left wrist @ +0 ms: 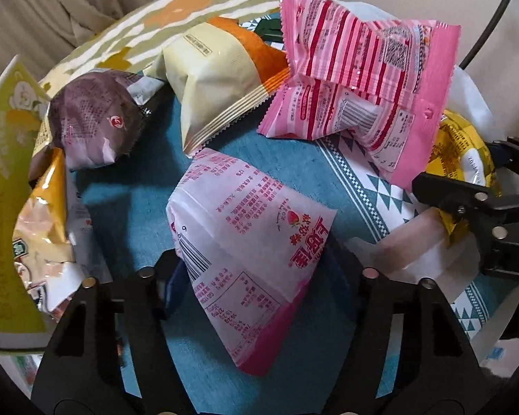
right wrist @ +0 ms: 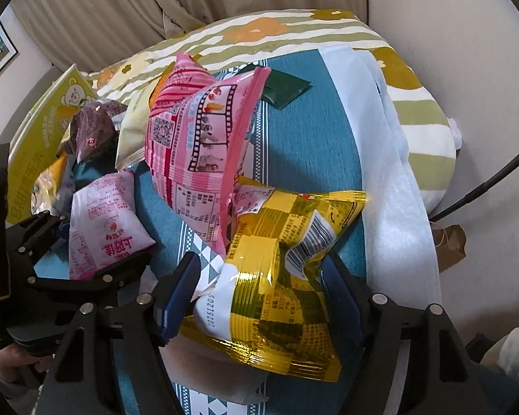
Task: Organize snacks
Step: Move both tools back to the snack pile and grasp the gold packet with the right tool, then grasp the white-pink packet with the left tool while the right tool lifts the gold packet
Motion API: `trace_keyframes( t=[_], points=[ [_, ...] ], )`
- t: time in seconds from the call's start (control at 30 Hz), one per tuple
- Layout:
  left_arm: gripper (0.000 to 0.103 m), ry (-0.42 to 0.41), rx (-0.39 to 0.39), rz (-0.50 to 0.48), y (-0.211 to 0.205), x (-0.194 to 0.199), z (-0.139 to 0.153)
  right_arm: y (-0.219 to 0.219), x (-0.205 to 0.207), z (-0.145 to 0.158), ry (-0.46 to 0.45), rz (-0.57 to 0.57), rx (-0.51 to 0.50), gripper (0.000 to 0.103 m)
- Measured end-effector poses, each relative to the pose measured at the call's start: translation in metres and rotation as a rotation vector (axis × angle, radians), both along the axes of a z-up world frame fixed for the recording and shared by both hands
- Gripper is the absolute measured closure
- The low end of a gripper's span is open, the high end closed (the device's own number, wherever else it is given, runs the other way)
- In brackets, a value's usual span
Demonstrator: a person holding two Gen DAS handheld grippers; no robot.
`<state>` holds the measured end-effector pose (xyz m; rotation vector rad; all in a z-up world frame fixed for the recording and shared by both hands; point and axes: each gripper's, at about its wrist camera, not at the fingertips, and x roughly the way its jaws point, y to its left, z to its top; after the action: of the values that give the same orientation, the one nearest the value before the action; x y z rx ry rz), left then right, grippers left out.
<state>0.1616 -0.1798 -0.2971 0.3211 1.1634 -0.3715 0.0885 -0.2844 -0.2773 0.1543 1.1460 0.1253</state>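
- Snacks lie scattered on a teal cloth.
- Left gripper clenches a pale pink packet; right gripper a gold packet — slick, puffy film could slip out.

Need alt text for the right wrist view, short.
The right claw squeezes a crinkled yellow-and-gold foil snack bag lying on a teal patterned cloth. A tall pink striped snack bag leans behind it, and at left the left claw closes around a pale pink strawberry packet.
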Motion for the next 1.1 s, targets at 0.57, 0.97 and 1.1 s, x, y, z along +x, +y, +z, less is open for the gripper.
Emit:
trace_keyframes(
  t=[0.57,0.97,1.1],
  points=[
    [0.049,0.001,-0.090,0.016,0.007,-0.008,0.027,-0.013,-0.011,0.008,-0.007,-0.054,0.042,0.052],
    [0.049,-0.058,-0.165,0.022,0.016,-0.031,0.082,-0.018,-0.034,0.051,-0.084,-0.108,0.069,0.053],
    [0.049,-0.088,-0.193,0.035,0.023,-0.034,0.106,-0.020,-0.041,0.074,-0.130,-0.118,0.063,0.053]
  ],
)
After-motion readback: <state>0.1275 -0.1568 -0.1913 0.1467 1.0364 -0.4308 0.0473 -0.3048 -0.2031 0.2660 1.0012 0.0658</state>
